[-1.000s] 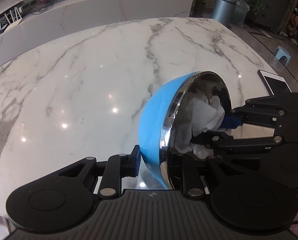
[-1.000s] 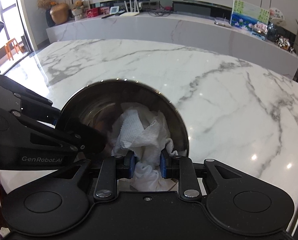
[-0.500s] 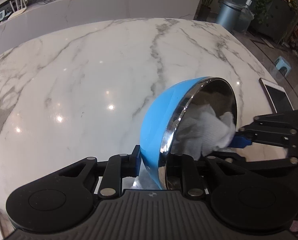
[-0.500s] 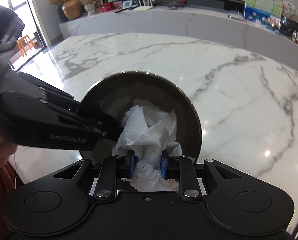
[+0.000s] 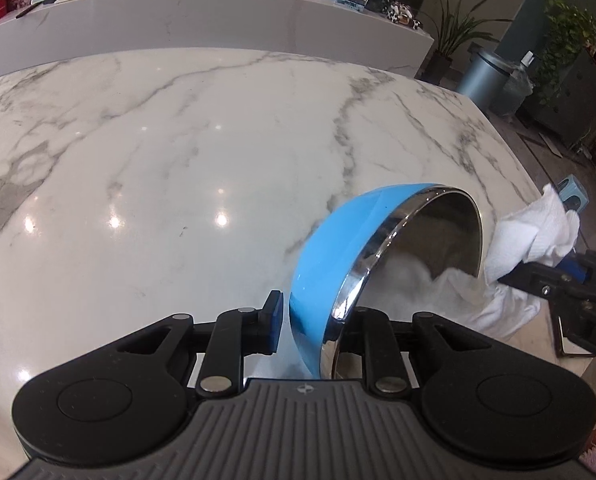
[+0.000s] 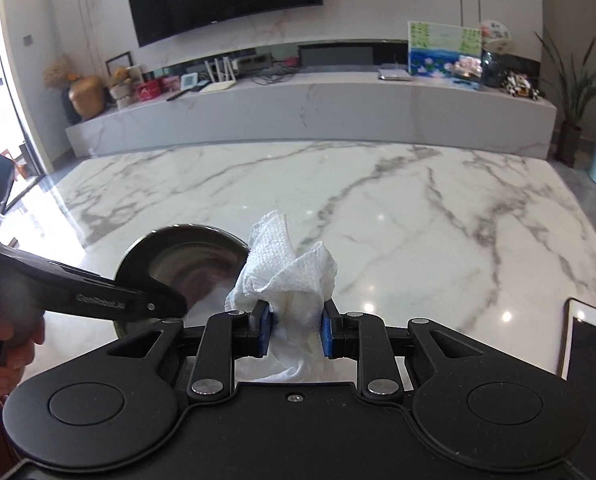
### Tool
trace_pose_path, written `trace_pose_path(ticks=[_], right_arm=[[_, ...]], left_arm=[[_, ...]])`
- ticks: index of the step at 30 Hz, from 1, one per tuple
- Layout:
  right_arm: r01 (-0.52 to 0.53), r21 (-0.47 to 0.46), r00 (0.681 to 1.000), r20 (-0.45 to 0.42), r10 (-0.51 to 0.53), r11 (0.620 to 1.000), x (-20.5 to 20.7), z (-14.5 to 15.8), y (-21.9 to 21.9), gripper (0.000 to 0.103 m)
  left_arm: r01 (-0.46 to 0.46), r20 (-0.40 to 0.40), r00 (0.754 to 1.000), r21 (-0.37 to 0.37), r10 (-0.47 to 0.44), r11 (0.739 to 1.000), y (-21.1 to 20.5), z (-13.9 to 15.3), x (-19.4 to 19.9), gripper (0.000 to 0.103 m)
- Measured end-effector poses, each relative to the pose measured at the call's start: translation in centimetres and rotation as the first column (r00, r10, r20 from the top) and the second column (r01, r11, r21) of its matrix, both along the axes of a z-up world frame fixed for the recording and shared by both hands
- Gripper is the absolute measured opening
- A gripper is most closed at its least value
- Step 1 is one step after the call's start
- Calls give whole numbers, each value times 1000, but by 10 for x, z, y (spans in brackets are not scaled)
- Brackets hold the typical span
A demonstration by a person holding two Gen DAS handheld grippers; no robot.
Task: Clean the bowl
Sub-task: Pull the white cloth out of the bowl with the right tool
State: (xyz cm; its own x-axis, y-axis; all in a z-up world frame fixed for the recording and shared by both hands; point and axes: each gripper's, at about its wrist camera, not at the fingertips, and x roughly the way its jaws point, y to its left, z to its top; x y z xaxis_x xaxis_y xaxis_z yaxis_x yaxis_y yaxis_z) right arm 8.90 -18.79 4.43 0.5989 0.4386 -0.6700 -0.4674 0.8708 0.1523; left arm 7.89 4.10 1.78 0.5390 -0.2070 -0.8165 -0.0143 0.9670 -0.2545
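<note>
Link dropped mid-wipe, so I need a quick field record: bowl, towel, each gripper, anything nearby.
bowl: blue outside, steel inside, tilted on edge above the marble table
paper towel: crumpled, outside the bowl, beside its rim
left gripper: jaws opening, bowl wall between them
right gripper: shut on paper towel
nearby: tablet flat at table edge

The bowl (image 5: 330, 256) hides the left gripper's (image 5: 310, 320) inner finger. The phone (image 6: 590, 344) is cut off at the right edge. The paper towel's (image 6: 290, 276) lower end drops behind the right gripper's (image 6: 292, 328) body.
</note>
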Motion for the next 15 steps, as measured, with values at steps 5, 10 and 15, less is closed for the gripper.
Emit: trace_pose_path(ticks=[5, 10, 15], right_arm=[[11, -14, 1000, -14, -11, 1000, 4, -5, -1, 22], [-3, -19, 1000, -15, 3, 1000, 2, -6, 0, 22], [42, -63, 999, -26, -44, 997, 5, -11, -4, 21]], left_arm=[[-15, 8, 1000, -3, 15, 1000, 2, 0, 1, 28], [-19, 16, 1000, -18, 19, 1000, 3, 0, 1, 29], [-26, 13, 1000, -37, 27, 999, 5, -2, 2, 29]])
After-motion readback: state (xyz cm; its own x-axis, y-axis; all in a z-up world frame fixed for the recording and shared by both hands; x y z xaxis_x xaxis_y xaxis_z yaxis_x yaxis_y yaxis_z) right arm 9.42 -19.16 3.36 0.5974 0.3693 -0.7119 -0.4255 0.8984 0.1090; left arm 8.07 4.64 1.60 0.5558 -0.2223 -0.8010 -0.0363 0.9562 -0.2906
